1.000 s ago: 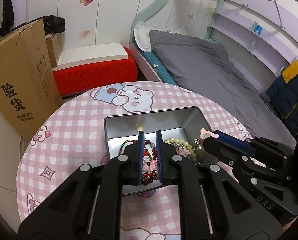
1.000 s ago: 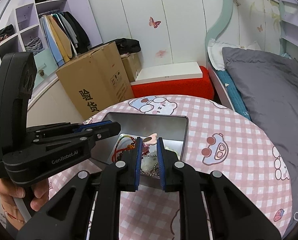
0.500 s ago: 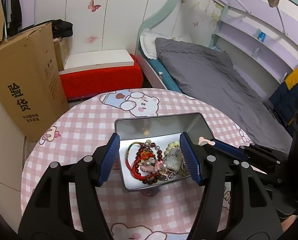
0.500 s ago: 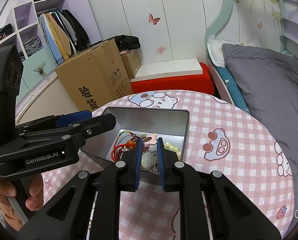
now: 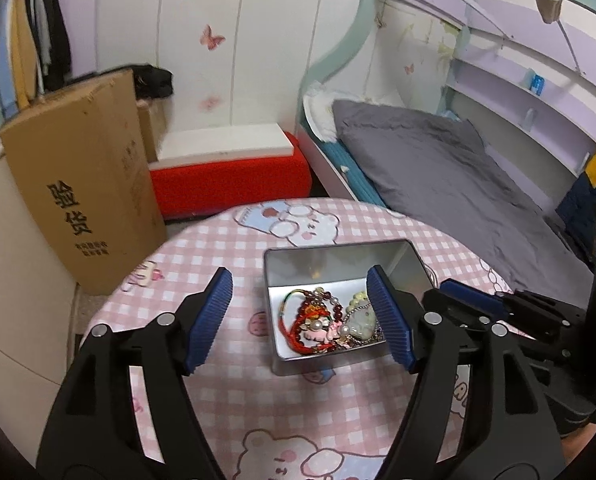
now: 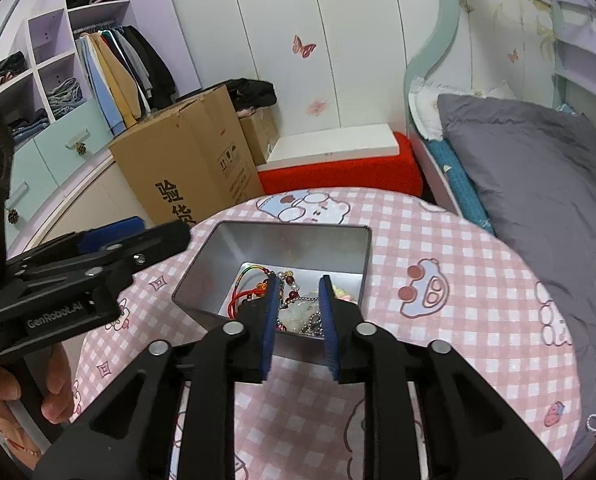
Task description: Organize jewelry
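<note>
A silver metal tin (image 5: 298, 258) (image 6: 282, 240) stands open on the round pink checked table (image 5: 218, 400) (image 6: 457, 264). It holds a heap of jewelry (image 5: 329, 320) (image 6: 298, 304): a red cord bracelet, dark red beads, pearls, a pale jade pendant and a chain. My left gripper (image 5: 301, 308) is wide open and empty, raised above the tin's near side. My right gripper (image 6: 296, 296) is slightly open and empty, above the tin's near edge. It also shows at the right of the left wrist view (image 5: 473, 300).
A tall cardboard box (image 5: 78, 184) (image 6: 194, 160) stands left of the table. A red bench with a white board (image 5: 226, 160) sits behind it. A bed with a grey duvet (image 5: 437, 168) runs along the right. A wardrobe (image 6: 58, 80) is at far left.
My left gripper opened wide, let the beaded bracelet into the tin, and lifted back. My right gripper let go of the small pink charm and its jaws parted slightly.
</note>
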Action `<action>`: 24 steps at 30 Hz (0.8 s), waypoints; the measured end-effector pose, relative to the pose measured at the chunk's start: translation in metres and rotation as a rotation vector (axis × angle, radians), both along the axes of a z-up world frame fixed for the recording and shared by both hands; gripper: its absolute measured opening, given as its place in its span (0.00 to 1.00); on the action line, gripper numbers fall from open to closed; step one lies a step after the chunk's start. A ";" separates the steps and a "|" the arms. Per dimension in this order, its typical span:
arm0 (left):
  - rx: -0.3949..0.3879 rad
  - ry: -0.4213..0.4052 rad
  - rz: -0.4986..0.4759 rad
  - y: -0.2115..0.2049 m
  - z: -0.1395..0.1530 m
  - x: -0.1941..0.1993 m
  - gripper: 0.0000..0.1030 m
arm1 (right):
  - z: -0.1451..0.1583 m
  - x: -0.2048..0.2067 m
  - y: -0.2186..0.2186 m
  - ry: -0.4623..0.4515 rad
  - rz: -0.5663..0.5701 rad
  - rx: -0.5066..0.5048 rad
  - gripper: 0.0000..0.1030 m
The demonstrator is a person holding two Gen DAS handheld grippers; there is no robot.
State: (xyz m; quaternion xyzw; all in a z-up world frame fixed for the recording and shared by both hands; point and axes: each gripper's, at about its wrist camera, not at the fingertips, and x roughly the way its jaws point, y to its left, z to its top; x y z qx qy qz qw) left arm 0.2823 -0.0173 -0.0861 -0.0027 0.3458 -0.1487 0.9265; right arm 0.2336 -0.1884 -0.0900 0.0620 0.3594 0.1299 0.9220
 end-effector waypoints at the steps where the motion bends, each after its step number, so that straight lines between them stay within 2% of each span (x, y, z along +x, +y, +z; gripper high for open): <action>1: 0.000 -0.009 0.006 0.002 0.002 -0.003 0.71 | 0.004 -0.005 -0.001 -0.011 -0.006 -0.005 0.27; 7: 0.024 -0.103 0.069 0.012 0.025 -0.039 0.77 | 0.025 -0.032 -0.002 -0.075 -0.041 -0.049 0.46; 9: 0.034 -0.128 0.088 0.015 0.032 -0.053 0.81 | 0.030 -0.041 -0.003 -0.095 -0.050 -0.062 0.49; 16: 0.058 -0.190 0.123 0.019 0.052 -0.101 0.86 | 0.051 -0.085 0.001 -0.179 -0.090 -0.132 0.69; 24: 0.047 -0.253 0.153 0.024 0.067 -0.153 0.90 | 0.068 -0.131 0.006 -0.263 -0.130 -0.177 0.83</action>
